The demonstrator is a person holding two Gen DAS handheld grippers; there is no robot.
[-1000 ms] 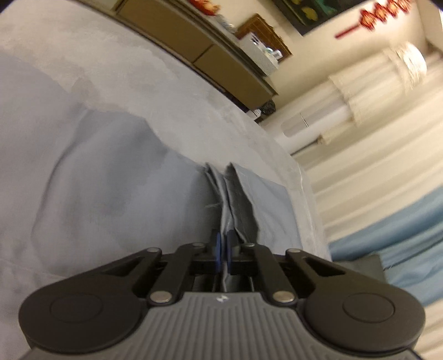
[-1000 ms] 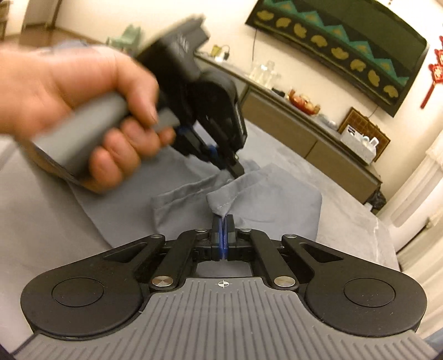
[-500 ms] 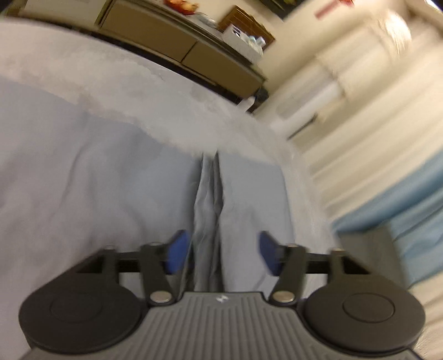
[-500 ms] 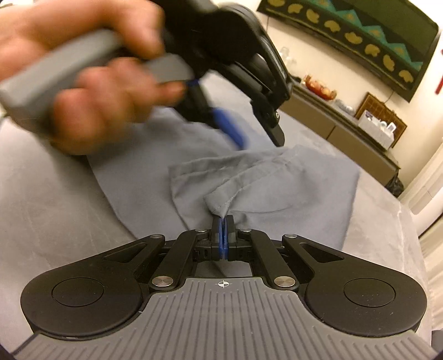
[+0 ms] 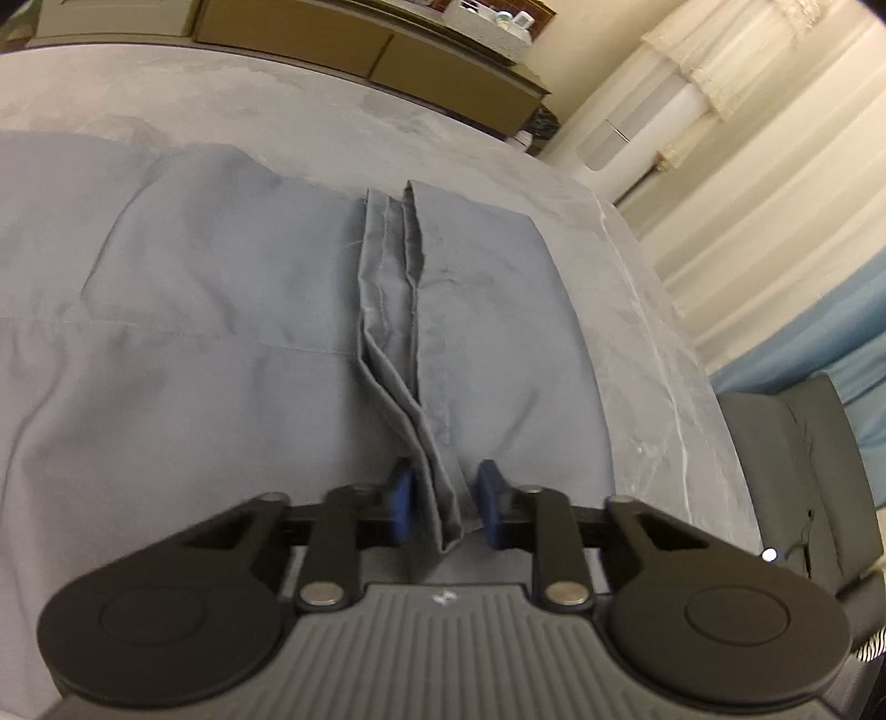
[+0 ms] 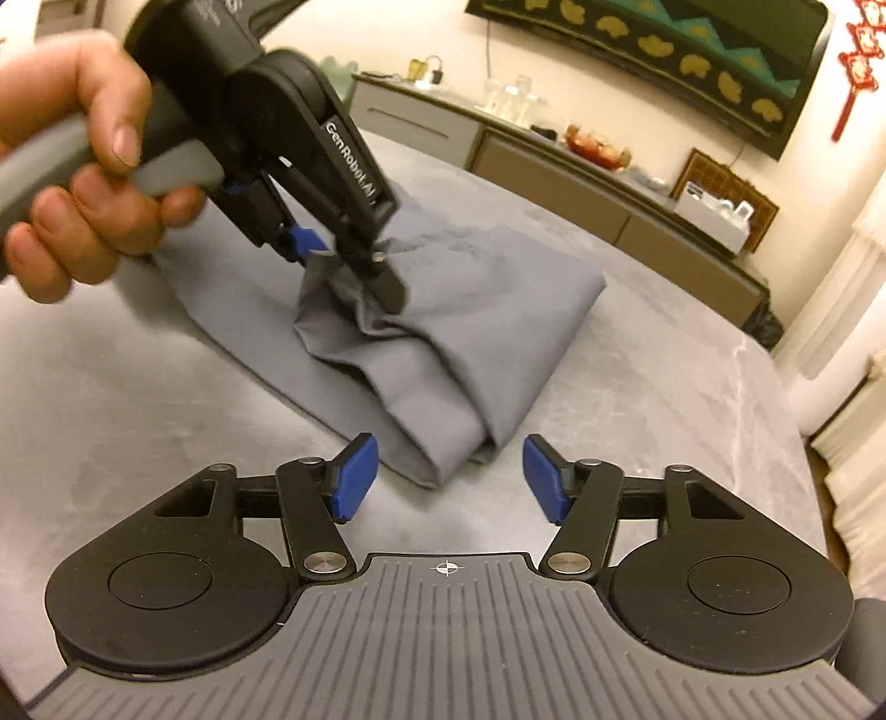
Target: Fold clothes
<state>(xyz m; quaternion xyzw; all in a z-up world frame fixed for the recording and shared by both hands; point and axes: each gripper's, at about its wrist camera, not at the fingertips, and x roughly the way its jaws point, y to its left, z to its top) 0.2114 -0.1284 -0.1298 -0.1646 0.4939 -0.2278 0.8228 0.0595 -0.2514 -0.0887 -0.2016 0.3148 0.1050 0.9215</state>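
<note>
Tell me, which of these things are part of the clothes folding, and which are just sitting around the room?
Part of the job:
- grey garment, partly folded on the grey surface
- left gripper, fabric ridge between its pads
- right gripper, open, nothing between its pads

Just lying about:
- low cabinet
- white box on it
- wall hanging
- curtains

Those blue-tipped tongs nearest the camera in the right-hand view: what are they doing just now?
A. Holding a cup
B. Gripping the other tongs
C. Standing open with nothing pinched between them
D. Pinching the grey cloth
C. The right tongs have just been opening, and their blue pads stand wide apart, clear of the folded grey cloth, whose near corner lies just ahead of the gap.
</note>
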